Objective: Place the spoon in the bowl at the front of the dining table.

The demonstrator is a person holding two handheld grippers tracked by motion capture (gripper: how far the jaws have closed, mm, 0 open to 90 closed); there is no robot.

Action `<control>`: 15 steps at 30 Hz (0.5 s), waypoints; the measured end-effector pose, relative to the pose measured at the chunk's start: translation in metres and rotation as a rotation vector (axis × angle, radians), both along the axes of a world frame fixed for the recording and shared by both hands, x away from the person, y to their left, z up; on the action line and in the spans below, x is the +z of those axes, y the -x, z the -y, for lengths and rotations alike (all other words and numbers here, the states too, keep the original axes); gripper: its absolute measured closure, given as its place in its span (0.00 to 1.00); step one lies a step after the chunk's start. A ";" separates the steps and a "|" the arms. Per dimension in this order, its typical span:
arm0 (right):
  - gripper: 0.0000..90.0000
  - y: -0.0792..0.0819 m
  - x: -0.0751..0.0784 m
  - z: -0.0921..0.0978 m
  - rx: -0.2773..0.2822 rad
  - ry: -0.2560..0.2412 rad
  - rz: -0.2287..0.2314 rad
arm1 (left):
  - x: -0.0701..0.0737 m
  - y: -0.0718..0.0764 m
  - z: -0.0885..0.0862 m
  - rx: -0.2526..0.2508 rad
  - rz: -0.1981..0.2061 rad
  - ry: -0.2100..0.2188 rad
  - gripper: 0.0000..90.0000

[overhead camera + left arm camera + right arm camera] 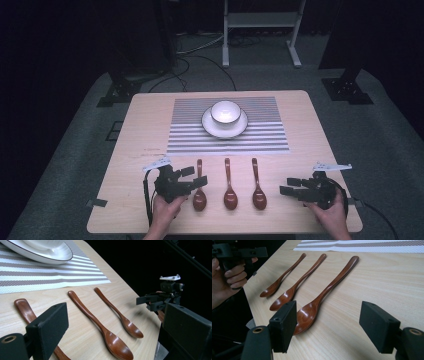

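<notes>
Three brown wooden spoons lie side by side on the table, bowls toward me: a left spoon [199, 192], a middle spoon [230, 190] and a right spoon [258, 190]. My left gripper [194, 176] is open, just left of the left spoon [25, 310] with its jaws over that spoon's bowl. My right gripper [290, 186] is open to the right of the right spoon [324, 292], apart from it. Both are hand-held and hold nothing. Beyond the spoons, a white bowl [225, 111] sits on a white plate [207, 125].
A grey-and-white striped placemat [260, 137] lies under the plate at the far half of the wooden table [310, 150]. Cables and a white stand [260, 20] are on the dark floor behind. Black tape tabs mark the table's near corners.
</notes>
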State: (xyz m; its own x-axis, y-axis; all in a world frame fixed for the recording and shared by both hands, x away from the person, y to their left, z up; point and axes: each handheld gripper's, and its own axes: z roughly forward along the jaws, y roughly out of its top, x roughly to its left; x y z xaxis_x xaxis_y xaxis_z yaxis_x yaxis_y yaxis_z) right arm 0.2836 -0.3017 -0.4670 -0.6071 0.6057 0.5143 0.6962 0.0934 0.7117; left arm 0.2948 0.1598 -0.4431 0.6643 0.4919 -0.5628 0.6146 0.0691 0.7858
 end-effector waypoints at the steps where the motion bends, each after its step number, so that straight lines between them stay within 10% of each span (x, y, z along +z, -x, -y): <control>1: 0.32 0.000 0.000 0.000 0.000 0.000 0.000 | 0.000 0.000 0.000 0.000 0.000 0.000 0.06; 15: 0.32 0.001 -0.001 -0.001 0.000 0.011 0.004 | -0.004 0.002 0.015 -0.035 -0.027 -0.006 0.06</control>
State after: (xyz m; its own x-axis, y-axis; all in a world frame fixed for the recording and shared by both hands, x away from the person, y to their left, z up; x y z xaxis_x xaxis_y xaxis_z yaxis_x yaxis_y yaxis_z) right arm 0.2824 -0.3003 -0.4677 -0.6092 0.6111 0.5055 0.6934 0.1010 0.7135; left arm 0.2928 0.1448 -0.4474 0.6660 0.4719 -0.5778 0.6371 0.0430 0.7695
